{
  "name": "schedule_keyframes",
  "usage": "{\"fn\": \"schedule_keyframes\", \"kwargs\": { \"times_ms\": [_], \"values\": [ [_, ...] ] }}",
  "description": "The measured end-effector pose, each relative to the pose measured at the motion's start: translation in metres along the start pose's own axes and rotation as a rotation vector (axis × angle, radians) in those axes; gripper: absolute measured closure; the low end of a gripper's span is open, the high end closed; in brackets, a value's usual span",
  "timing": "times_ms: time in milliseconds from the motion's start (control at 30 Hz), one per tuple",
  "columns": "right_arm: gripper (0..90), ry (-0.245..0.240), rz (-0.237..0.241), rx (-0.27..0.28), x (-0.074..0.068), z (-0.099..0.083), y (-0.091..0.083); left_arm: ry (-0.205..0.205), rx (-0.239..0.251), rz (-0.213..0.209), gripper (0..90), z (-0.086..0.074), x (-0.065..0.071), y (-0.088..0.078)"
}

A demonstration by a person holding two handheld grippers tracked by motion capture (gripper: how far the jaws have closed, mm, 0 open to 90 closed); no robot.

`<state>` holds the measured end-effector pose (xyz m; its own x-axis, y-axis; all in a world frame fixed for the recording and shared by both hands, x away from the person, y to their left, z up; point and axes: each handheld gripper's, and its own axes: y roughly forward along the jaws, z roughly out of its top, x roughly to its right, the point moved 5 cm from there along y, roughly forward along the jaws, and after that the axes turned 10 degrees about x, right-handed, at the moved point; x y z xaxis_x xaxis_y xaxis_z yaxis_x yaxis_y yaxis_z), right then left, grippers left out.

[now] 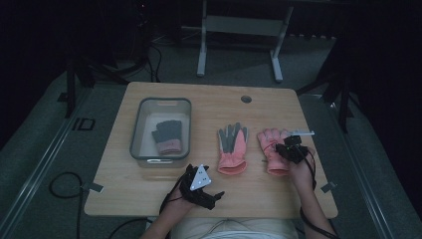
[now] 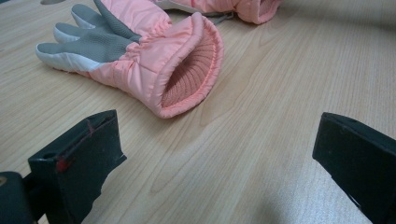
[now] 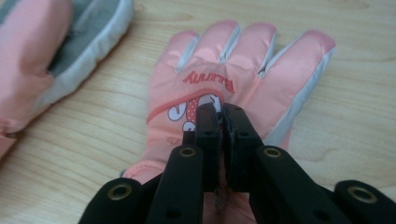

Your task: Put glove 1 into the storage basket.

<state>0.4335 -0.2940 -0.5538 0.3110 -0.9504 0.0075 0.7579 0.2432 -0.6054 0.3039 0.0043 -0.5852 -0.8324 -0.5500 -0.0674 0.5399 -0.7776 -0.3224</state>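
Pink glove [image 3: 219, 88] under right tool [image 3: 222, 112], jaws together on its back.

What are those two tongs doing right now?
Left tongs: open, holding nothing.
Right tongs: closed, on or just above the pink glove; a pinch cannot be told.

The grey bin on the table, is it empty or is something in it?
Not empty. In the high view the grey bin holds one dark glove with a pink cuff, lying flat on its bottom. Two more pink gloves lie outside it.
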Motion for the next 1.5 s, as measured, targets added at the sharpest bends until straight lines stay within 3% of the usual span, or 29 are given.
{"fn": "schedule_keyframes", "kwargs": {
  "times_ms": [67, 233, 433, 533, 667, 833, 933, 1200, 1333, 1500],
  "values": [
    [83.5, 0.023, 0.014, -0.002, 0.002, -0.004, 0.003, 0.001, -0.002, -0.001, 0.8, 0.000, 0.000, 0.001],
    [77.6, 0.005, 0.045, -0.012, 0.006, -0.002, 0.003, -0.001, -0.001, 0.000, 0.8, 0.000, 0.000, 0.000],
    [69.1, -0.077, 0.051, -0.004, 0.006, 0.011, -0.006, 0.001, -0.002, 0.000, 0.9, 0.000, 0.000, 0.001],
    [66.0, -0.105, 0.080, 0.001, 0.005, 0.016, -0.008, -0.001, -0.002, -0.001, 0.8, 0.000, 0.000, 0.000],
    [64.7, -0.127, 0.094, -0.024, 0.003, 0.015, -0.007, 0.000, -0.003, -0.001, 0.8, -0.001, 0.000, 0.000],
    [60.9, -0.201, 0.062, -0.092, 0.003, 0.002, 0.007, -0.004, -0.001, -0.001, 0.9, -0.001, 0.000, 0.000],
    [62.8, -0.196, 0.062, -0.084, 0.002, 0.000, 0.010, 0.001, -0.003, -0.003, 0.8, -0.001, 0.001, 0.000],
    [82.7, -0.117, 0.045, -0.052, 0.000, -0.005, 0.011, 0.004, -0.005, -0.004, 0.9, -0.001, 0.000, 0.000],
    [85.6, -0.088, 0.030, -0.032, 0.001, -0.002, 0.007, 0.004, -0.005, 0.000, 0.8, -0.001, 0.000, 0.000],
    [86.1, -0.056, 0.008, 0.023, -0.001, 0.014, -0.011, -0.001, -0.004, 0.000, 0.8, -0.001, -0.001, 0.000]
  ]
}}
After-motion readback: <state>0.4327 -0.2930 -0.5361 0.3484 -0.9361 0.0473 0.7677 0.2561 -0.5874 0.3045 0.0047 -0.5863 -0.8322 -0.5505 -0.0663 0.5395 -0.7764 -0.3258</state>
